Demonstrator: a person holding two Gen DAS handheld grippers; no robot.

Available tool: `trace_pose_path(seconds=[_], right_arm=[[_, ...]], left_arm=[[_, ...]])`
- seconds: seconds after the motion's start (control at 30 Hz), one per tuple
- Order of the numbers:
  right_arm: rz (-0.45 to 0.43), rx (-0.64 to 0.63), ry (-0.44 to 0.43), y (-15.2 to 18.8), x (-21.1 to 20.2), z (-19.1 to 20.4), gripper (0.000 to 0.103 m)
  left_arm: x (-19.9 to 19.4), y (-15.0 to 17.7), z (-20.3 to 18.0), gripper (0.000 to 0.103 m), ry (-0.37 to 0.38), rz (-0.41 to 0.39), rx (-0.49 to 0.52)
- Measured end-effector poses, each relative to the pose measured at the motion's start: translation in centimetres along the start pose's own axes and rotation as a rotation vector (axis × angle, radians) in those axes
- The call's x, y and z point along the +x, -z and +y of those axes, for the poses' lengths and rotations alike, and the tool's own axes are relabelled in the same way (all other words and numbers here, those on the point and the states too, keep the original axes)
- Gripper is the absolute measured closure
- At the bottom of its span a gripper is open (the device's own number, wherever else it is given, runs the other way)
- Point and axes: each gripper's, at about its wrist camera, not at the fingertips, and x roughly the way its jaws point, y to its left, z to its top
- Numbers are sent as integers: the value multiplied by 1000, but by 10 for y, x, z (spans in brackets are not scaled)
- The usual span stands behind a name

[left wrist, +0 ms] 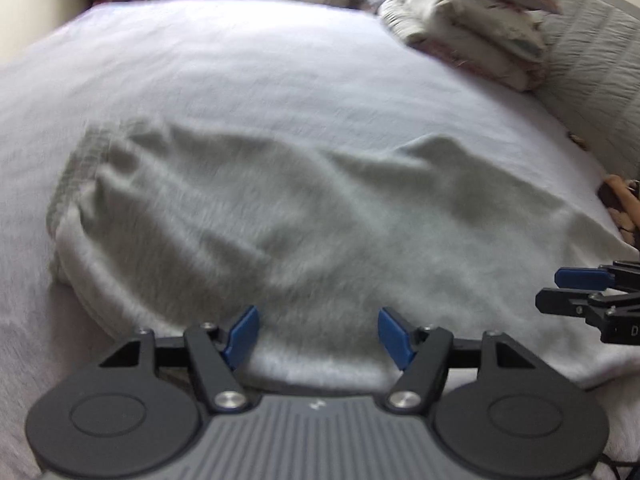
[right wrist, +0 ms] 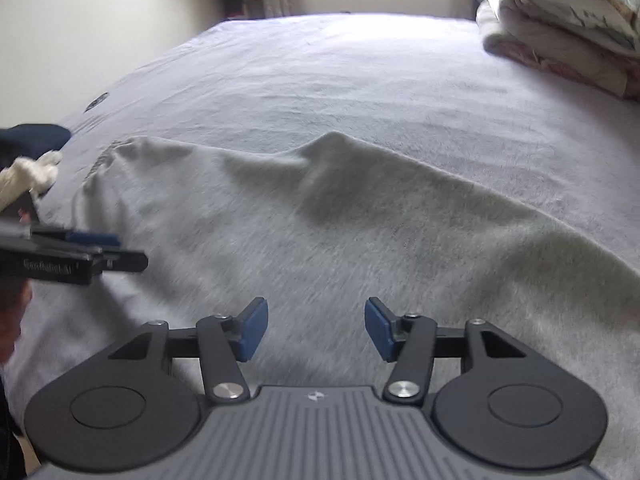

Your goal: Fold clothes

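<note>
left claw [left wrist: 318, 334] wide, empty | right claw [right wrist: 316, 328] wide, empty | grey garment [left wrist: 256, 216] beneath both

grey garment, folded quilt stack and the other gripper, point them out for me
grey garment [left wrist: 248, 216]: left wrist view, on the middle of its fuzzy cloth
folded quilt stack [right wrist: 560, 28]: right wrist view, on its middle layers
right gripper [left wrist: 560, 290]: left wrist view, between its fingertips at the right edge

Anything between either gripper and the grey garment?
Nothing visible. The left gripper and right gripper both hang open right over the garment, which lies spread on the bed sheet; the folded pile sits well clear.
</note>
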Motion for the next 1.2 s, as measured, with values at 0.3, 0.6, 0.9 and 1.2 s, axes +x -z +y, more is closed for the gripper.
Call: trace_pose_path(seconds=[0.3,0.6,0.9,1.2], right_arm=[[146,-172,-17,14,7,15,39],[-21,-46,39,-16,9,2,35],[126,-114,12,-16,18,-4,28],[-125,50,107,-63,14,-45,28]], left_arm=[[-1,-1,17,35,-27,-25,-57],[8,-6,17,31,-74,-20,-22],[3,-2,21,31,-68,24,-12],[5,-18,31,30,-49,-36,-123]])
